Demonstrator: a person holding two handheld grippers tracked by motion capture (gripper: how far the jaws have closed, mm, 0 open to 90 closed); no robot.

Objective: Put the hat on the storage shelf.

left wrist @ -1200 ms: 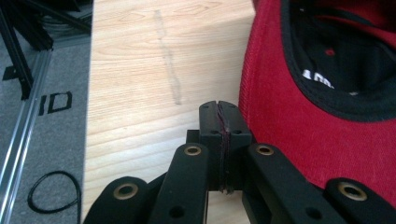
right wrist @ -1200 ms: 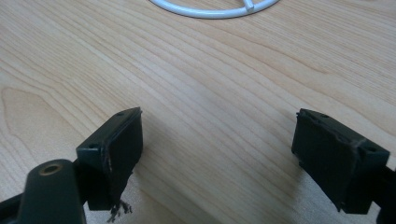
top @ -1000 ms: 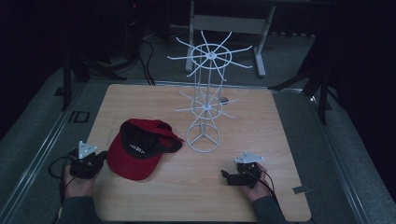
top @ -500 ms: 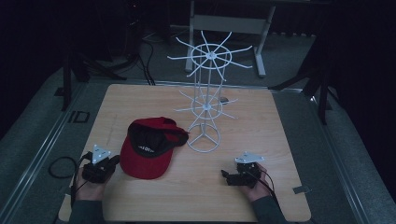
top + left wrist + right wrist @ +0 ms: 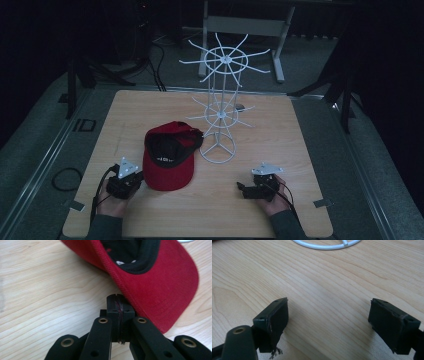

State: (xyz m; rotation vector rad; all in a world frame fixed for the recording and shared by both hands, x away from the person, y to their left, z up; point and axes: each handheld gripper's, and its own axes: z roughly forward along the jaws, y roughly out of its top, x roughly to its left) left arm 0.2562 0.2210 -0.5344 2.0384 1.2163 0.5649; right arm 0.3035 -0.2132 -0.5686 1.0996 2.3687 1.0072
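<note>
1. Now your left tongs (image 5: 134, 178) sit at the near left of the wooden surface (image 5: 280, 135), pressed together at the tips in the left gripper view (image 5: 117, 312).
2. A thin red line runs down the seam between those closed tips, and the brim's stitched edge meets them, so they look to be pinching the edge of the red cap (image 5: 170, 155); how much cloth is caught is hard to tell.
3. That cap lies on the surface just left of centre, its brim (image 5: 162, 287) pointing toward you and its dark inner lining (image 5: 132, 255) showing.
4. Your left hand (image 5: 112, 200) rests close to the near edge, with the grey plate (image 5: 127, 167) of the tongs tilted above it.
5. Your right tongs (image 5: 243, 189) lie at the near right, well apart from the cap, with the tips set wide apart and holding nothing; bare wood shows between them in the right gripper view (image 5: 328, 322).
6. A white wire stand (image 5: 220, 110) rises upright behind the cap, with two tiers of spokes and a ring base (image 5: 327, 245) resting on the wood just beside the cap's crown.
7. Your right hand (image 5: 270, 197) holds its tongs low on the surface, pointing left.
</note>
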